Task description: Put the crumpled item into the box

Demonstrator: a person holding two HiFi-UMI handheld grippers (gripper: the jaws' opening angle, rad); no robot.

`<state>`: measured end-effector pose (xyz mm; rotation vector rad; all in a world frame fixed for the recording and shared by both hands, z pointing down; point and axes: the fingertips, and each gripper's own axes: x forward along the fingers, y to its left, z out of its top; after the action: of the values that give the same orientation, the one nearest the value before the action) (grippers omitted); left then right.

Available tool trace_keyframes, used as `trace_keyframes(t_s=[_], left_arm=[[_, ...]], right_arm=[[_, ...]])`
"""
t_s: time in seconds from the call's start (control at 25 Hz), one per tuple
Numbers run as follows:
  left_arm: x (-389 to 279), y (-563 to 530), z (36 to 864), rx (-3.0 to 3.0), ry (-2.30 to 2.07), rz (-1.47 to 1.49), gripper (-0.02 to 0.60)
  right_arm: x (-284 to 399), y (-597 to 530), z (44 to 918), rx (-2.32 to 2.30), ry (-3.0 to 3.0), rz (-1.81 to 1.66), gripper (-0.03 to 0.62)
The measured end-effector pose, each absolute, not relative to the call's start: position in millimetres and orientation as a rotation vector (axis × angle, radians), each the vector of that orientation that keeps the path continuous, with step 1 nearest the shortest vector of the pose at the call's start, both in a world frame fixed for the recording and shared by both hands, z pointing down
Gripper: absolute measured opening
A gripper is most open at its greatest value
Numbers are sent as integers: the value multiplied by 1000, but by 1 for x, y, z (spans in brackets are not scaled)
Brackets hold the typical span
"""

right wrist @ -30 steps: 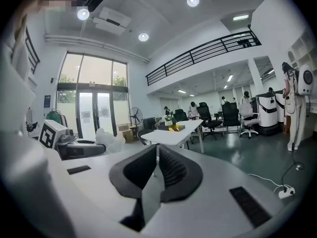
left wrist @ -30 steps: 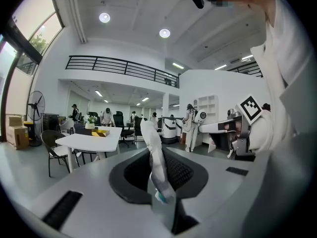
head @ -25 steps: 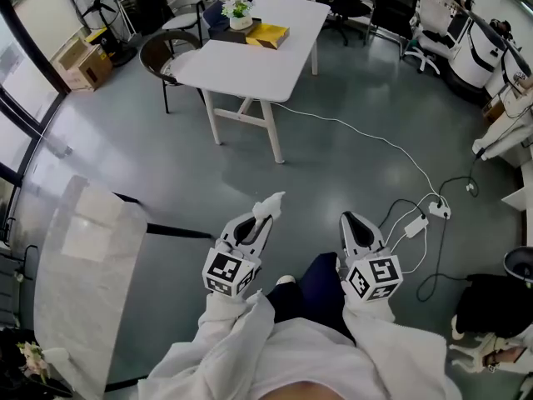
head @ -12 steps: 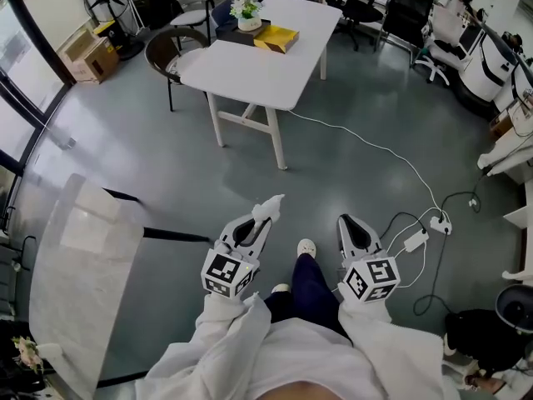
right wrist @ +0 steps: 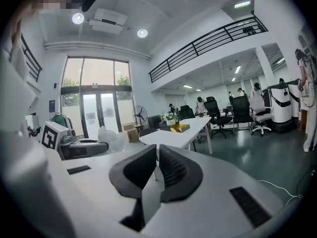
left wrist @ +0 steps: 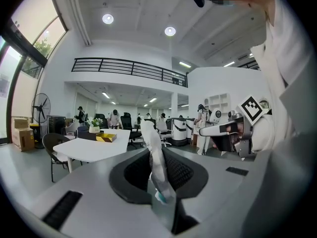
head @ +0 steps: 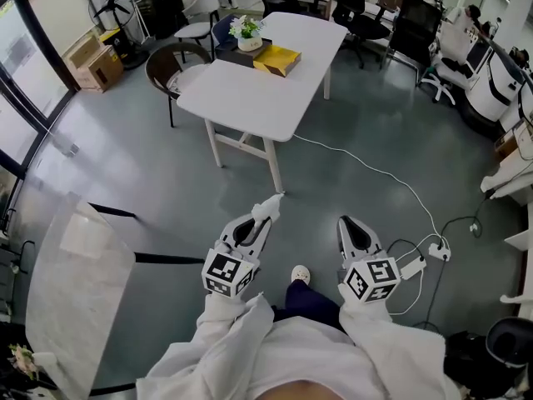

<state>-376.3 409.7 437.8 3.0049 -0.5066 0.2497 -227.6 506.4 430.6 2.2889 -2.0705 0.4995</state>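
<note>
White and crinkled, the crumpled item (left wrist: 153, 152) is pinched in your left claw (head: 261, 222), which is clenched on its lower part. It stands as a thin twisted strip with its long axis along the claw's own line. In the head view its loose end pokes past the tips toward the top of the frame. It looks like light wrapper or tissue, with a small teal patch low down near the pads, and it probably squashes easily.

Your right claw (head: 346, 222) has its jaws pressed together on nothing, beside the left one at lower centre.

The coming move turns on the gap ahead. The white table (head: 250, 98) sits in the upper middle of the head view, well apart from both claws across bare grey floor. A yellow box (head: 278, 57) lies toward its far end, almost straight up the frame from the left claw, just beside a dark box (head: 236, 57) carrying a flower pot (head: 247, 33). Cardboard boxes (head: 92, 61) stand at upper left. You can't tell from here which box is meant, though the yellow one looks likeliest. The loaded left claw is the one to lead.
</note>
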Motion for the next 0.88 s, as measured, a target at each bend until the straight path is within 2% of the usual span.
trace_keyframes(t_s=[0.36,0.88], left_arm=[[-324,374,445,2986,-512,246,64],[-284,346,456,2964,-543,276,63]], right_arm=[[-171,470,437,2303,-2080,516,41],[-134,438,450,2258,-2120,565,41]])
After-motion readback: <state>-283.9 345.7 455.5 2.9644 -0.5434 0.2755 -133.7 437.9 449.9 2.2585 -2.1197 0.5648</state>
